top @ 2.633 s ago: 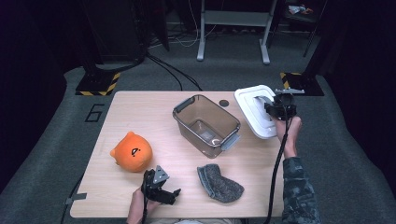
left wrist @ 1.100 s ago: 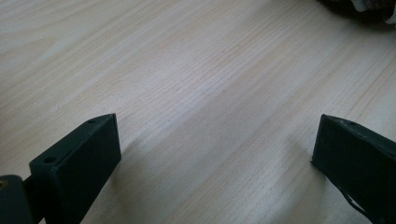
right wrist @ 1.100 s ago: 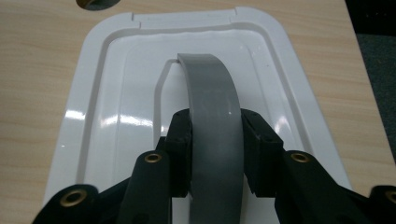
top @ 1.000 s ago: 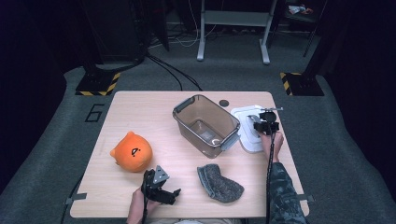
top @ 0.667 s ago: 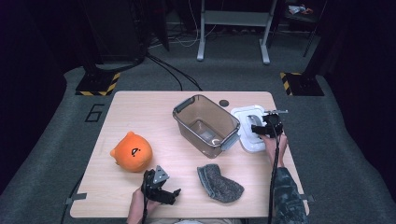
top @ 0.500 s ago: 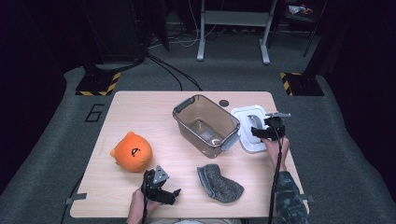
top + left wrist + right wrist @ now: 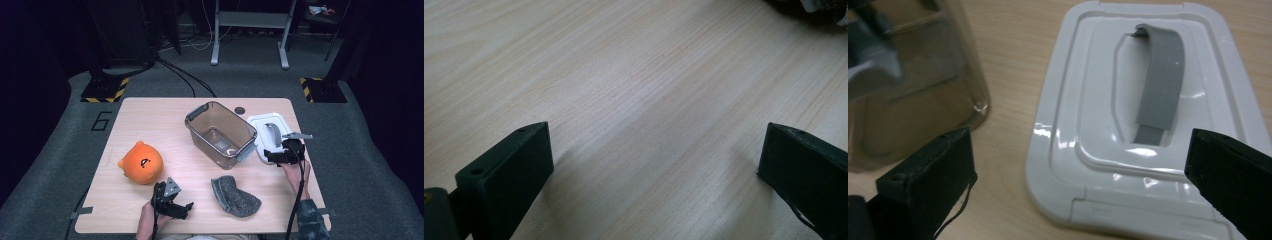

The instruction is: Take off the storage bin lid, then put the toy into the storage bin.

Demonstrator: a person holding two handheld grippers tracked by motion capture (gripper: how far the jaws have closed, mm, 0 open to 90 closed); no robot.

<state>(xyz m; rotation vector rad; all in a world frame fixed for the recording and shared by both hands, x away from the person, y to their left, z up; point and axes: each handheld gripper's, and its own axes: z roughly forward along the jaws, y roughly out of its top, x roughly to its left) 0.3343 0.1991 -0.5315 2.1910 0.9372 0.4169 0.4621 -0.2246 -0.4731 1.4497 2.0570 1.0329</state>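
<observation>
A white lid (image 7: 269,131) with a grey handle (image 7: 1160,82) lies flat on the table, just right of a clear brown bin (image 7: 219,134). My right gripper (image 7: 275,154) sits at the lid's near edge. Its jaws have just been opening and now stand wide, and the pads do not touch the lid (image 7: 1148,115) in front of them. My left gripper (image 7: 181,209) rests at the table's near edge, open over bare wood (image 7: 639,100), with nothing between its jaws. An orange plush (image 7: 141,162) sits at the left.
A grey knitted cloth (image 7: 234,196) lies near the front, between the two hands; its edge (image 7: 819,7) shows in the left gripper view. A small black disc (image 7: 240,110) lies behind the bin. The bin's wall (image 7: 908,75) stands close to the right gripper's left jaw.
The right gripper brought the lid down beside the bin, let go of it, and drew back toward the person with its jaws spreading. The left gripper has not moved.
</observation>
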